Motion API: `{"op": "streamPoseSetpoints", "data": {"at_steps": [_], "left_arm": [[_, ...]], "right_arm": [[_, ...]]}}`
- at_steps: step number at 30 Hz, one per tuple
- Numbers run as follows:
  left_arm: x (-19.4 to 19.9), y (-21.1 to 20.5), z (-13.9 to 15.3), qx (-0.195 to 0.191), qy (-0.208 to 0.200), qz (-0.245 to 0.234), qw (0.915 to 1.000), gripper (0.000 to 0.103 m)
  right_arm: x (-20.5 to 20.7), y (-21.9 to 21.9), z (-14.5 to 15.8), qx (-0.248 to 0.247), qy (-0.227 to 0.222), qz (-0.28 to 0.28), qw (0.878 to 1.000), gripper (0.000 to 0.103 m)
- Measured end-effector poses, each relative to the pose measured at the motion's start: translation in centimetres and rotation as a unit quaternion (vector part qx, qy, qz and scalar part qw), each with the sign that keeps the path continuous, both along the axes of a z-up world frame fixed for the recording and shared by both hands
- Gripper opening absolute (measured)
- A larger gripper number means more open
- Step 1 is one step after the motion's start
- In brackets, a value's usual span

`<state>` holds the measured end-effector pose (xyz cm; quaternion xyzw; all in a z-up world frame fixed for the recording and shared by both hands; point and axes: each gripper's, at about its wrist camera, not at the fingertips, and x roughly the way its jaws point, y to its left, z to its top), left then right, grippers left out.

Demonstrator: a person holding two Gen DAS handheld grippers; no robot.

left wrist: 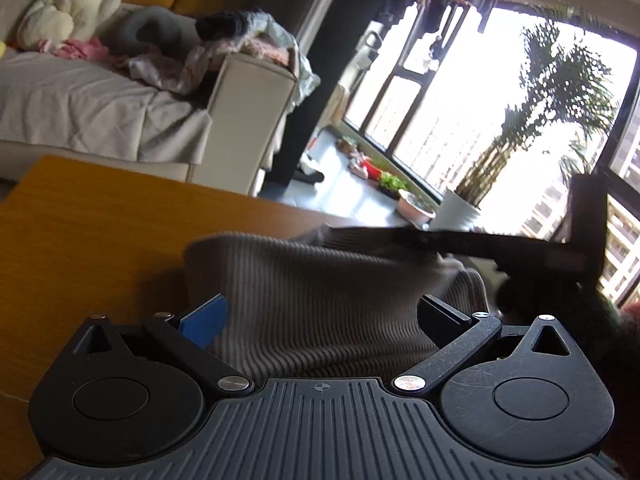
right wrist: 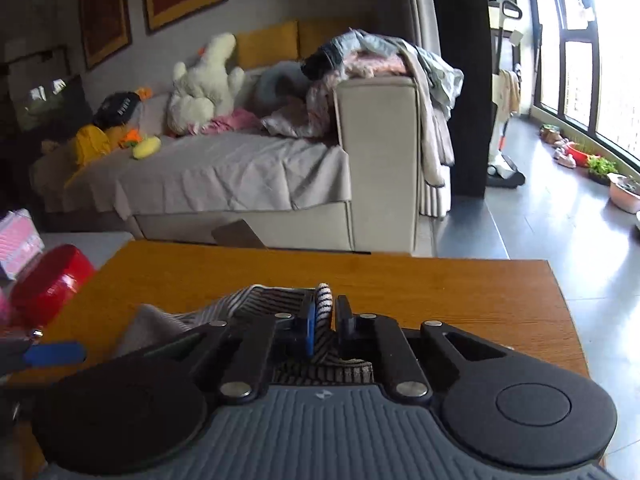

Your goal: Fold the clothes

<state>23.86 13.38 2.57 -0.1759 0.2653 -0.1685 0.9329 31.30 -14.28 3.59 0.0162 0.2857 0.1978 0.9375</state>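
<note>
At lower centre, the right tool (right wrist: 326,320) pinches a fold of the striped grey ribbed knit garment (left wrist: 312,304) over the orange wooden tabletop (right wrist: 400,280). The left tool (left wrist: 320,316) is spread, cloth between its fingers. That thin pinch could slip if tugged.

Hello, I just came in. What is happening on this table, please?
A person is folding a grey-and-white striped ribbed garment on the orange-brown wooden table, with tongs in each hand. The right tongs are shut on a bunched fold of the cloth and hold it just above the tabletop. The left tongs are open, their fingers spread to either side of the garment, gripping nothing. The cloth is still rumpled, not yet a neat fold.
</note>
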Motion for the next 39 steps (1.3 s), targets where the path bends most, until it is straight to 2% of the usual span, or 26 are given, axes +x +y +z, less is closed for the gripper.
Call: {"op": "streamPoseSetpoints", "data": {"at_steps": [2,4,7,10,11,15,17,18,19,21,23,24,25,28,30,33,35,39], "left_arm": [[-0.7,1.6,2.4,-0.009,-0.018,0.019,0.9996,0.103],[-1.1,2.3,4.0,-0.018,-0.027,0.027,0.9991,0.103],[-1.5,1.8,5.2,-0.012,-0.032,0.028,0.999,0.103],[-1.9,-0.5,5.2,0.002,-0.025,-0.001,0.9997,0.103],[-2.0,-1.3,4.9,0.011,-0.021,-0.012,0.9996,0.103],[-2.6,-4.0,3.6,0.06,-0.01,-0.042,0.9972,0.103],[-2.6,-4.2,2.9,0.079,-0.007,-0.049,0.9957,0.098],[-2.4,-4.3,2.5,0.09,-0.003,-0.052,0.9946,0.096],[-2.3,-4.3,2.2,0.099,0.001,-0.051,0.9938,0.094],[-1.9,-4.2,1.5,0.098,0.015,-0.044,0.9941,0.095],[-1.4,-3.9,0.8,0.077,0.031,-0.042,0.9957,0.096],[-1.3,-3.9,0.6,0.072,0.035,-0.041,0.9959,0.096],[-1.2,-3.9,0.3,0.068,0.04,-0.04,0.9961,0.098],[-1.2,-3.6,-0.3,0.07,0.047,-0.038,0.9957,0.099],[-1.3,-2.9,-0.4,0.068,0.045,-0.035,0.996,0.1],[0.2,-1.3,-0.5,0.028,0.061,-0.024,0.9975,0.102],[2.4,-0.7,-1.0,0.001,0.084,-0.023,0.9962,0.102],[7.4,-1.3,-2.7,0.007,0.153,-0.023,0.988,0.102]], "right_arm": [[-4.1,-1.0,2.1,0.013,-0.011,0.02,1.0,0.006],[-7.8,-2.0,2.9,0.017,-0.009,0.037,0.999,0.006],[-12.5,-3.1,1.8,0.021,0.019,0.05,0.998,0.006],[-15.9,-3.5,-0.5,0.02,0.055,0.055,0.997,0.004],[-16.7,-3.5,-1.3,0.019,0.069,0.057,0.996,0.001],[-19.0,-3.7,-3.9,0.001,0.114,0.055,0.992,0.001],[-19.8,-4.2,-3.3,-0.021,0.096,0.058,0.993,0.001],[-20.3,-4.5,-2.2,-0.029,0.069,0.061,0.995,0.002],[-20.2,-4.8,-1.0,-0.029,0.046,0.056,0.997,0.002],[-19.3,-5.5,1.5,-0.023,0.005,0.043,0.999,0.01],[-17.2,-5.9,2.8,-0.013,-0.02,0.024,0.999,0.046],[-15.5,-5.8,2.8,-0.011,-0.023,0.017,1.0,0.055],[-13.7,-5.7,2.8,-0.01,-0.026,0.009,1.0,0.055],[-7.8,-5.0,1.3,-0.01,0.012,-0.011,1.0,0.058],[-4.5,-5.1,-0.1,-0.034,0.024,-0.04,0.998,0.063],[-2.3,-6.9,-2.1,-0.021,0.052,-0.112,0.992,0.065],[-1.9,-8.9,-3.5,0.024,0.085,-0.139,0.986,0.066],[-1.8,-11.1,-5.7,0.075,0.129,-0.153,0.977,0.067]]}}
